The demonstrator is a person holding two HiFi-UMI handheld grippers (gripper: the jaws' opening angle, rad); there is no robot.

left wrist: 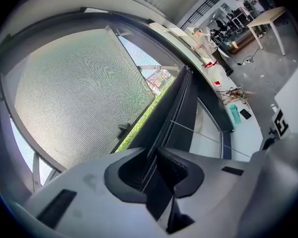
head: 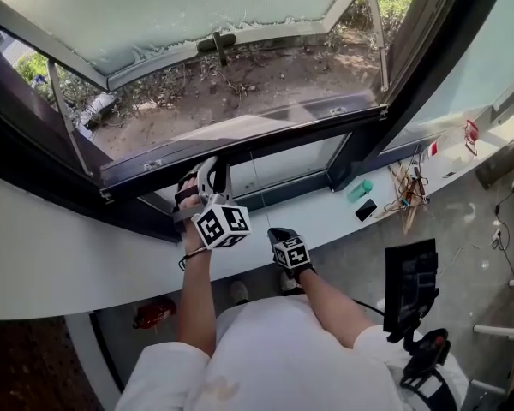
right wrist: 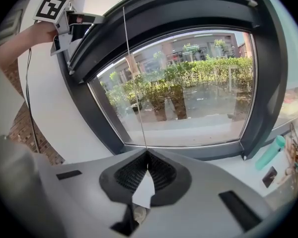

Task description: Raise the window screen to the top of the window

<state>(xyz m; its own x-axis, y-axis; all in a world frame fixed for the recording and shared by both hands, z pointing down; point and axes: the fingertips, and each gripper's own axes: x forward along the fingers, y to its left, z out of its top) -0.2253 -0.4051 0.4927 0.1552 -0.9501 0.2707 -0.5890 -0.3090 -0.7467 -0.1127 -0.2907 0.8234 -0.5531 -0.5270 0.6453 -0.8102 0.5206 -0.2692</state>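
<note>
Teal bottle (head: 360,190) on windowsill (head: 325,219), contents unclear

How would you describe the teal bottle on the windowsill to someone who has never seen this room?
Find the long white windowsill below the dark window frame and follow it right, past the corner post. The teal bottle sits there beside a phone. It alone is teal and round-bodied; the phone is flat and black.

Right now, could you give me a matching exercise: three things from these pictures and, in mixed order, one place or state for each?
1 left gripper
2 right gripper
3 teal bottle

a lying on the white sill
b shut on the thin cord
c dark screen bar between its jaws

Pairs: 1-c; 2-b; 3-a
</note>
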